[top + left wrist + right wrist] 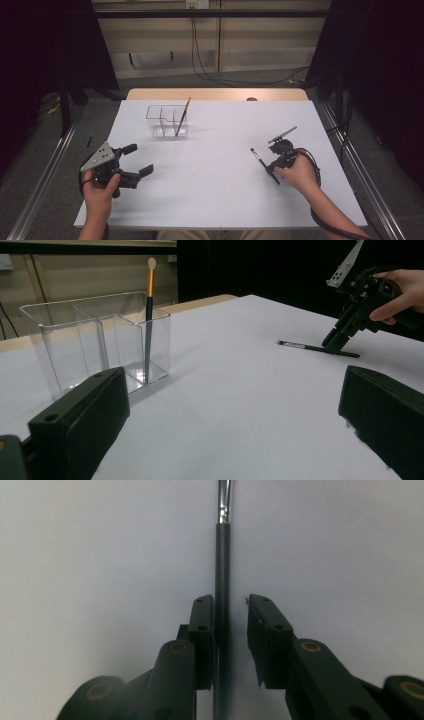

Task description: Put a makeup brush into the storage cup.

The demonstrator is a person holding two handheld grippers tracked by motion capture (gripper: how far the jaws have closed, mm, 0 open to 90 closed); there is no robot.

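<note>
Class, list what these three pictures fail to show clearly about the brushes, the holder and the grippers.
- Dark brush: right gripper view, both ends cut off by the frame edges.
- Right gripper: high view, the jaw gap is too small to judge.
- Upright brush in holder: left gripper view, its foot is blurred behind clear walls.

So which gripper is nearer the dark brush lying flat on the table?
Right. The right gripper sits over the dark brush, jaws astride its handle. The left gripper is far across the table, near the clear organizer.
</note>
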